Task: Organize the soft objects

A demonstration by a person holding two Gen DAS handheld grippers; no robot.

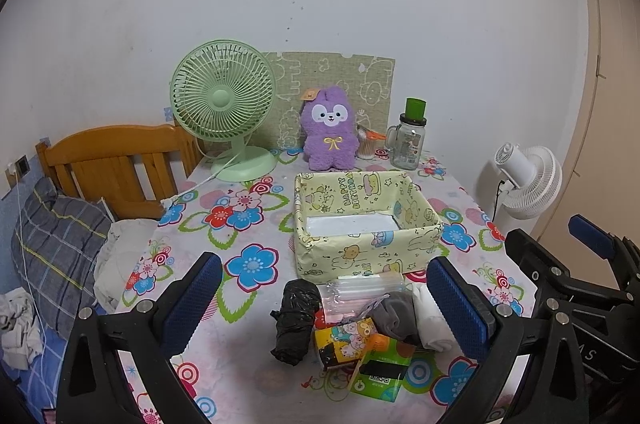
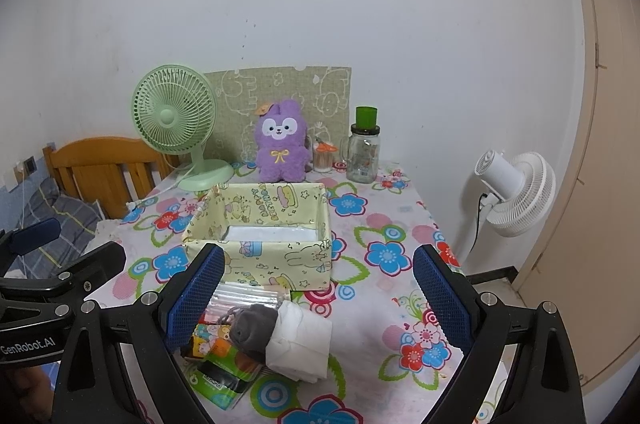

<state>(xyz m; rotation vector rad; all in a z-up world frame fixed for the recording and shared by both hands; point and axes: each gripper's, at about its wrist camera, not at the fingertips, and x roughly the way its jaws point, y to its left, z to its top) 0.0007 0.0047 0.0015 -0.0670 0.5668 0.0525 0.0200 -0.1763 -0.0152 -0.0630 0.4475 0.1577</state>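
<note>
Start of the sorting, by the look of it: the yellow box stands on the desk with nothing soft in it yet, and the pile of soft things lies just in front of it, black rolled bag, grey pouch and white folded cloth touching one another. Left tongs and right tongs both hang wide apart over the pile, holding and touching nothing. Next move likely calls for lowering one pair around a single item, the white cloth being nearest the right tongs, and pinching gently before lifting it into the box.
</note>
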